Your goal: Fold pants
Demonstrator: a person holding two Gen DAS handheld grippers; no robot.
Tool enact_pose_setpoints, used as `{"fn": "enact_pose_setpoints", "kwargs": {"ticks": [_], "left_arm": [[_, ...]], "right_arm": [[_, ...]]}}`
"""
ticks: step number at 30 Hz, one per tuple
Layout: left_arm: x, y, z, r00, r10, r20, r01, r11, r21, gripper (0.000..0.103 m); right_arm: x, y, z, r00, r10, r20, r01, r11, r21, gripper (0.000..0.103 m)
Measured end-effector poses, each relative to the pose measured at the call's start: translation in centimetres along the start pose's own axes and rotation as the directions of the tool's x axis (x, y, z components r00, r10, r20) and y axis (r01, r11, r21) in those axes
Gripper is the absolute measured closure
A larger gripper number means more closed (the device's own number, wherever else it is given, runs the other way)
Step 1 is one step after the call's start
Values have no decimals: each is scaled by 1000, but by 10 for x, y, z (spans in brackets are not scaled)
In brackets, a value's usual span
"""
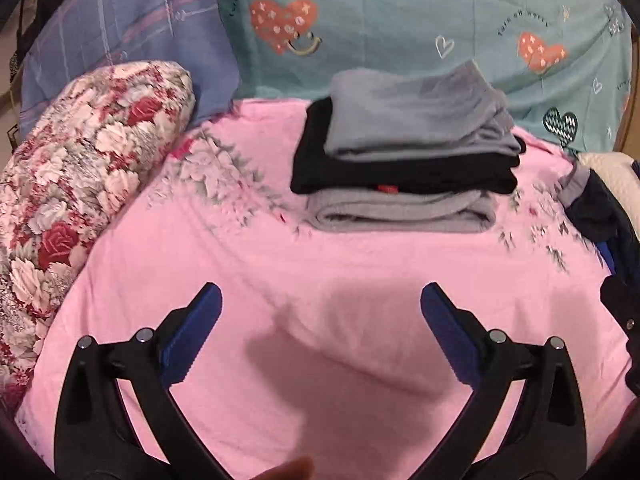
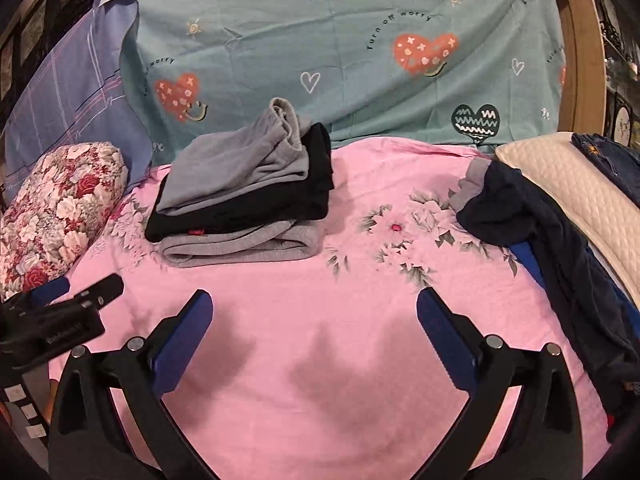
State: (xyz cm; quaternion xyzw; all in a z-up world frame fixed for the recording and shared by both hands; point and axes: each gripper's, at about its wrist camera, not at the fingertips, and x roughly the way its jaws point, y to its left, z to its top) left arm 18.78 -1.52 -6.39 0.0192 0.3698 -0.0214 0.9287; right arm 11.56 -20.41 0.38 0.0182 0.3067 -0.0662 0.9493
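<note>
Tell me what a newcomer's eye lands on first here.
Probably the stack of three folded pants, grey on black on grey, at the far side of the pink sheet, in front of the teal heart-print cover. Next, the unfolded dark pants draped along the sheet's right edge beside a white quilted pad. Both grippers, left and right, hang over bare sheet with jaws wide and nothing between them.
</note>
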Motion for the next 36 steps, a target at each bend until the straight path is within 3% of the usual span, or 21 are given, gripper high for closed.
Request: {"fn": "enact_pose_setpoints", "kwargs": {"ticks": [3, 8, 36], "left_arm": [[3, 1, -3, 999, -26, -22, 25, 1000, -13, 2], [-1, -1, -5, 1000, -2, 8, 2, 1000, -7, 2], [1, 1, -6, 1000, 1, 1, -1, 1000, -13, 2]], "right_arm": [[10, 3, -5, 999, -34, -35, 32, 999, -37, 1], [17, 7, -12, 996, -24, -88, 20, 999, -47, 1], [17, 4, -12, 995, -24, -99, 22, 999, -26, 1]]}}
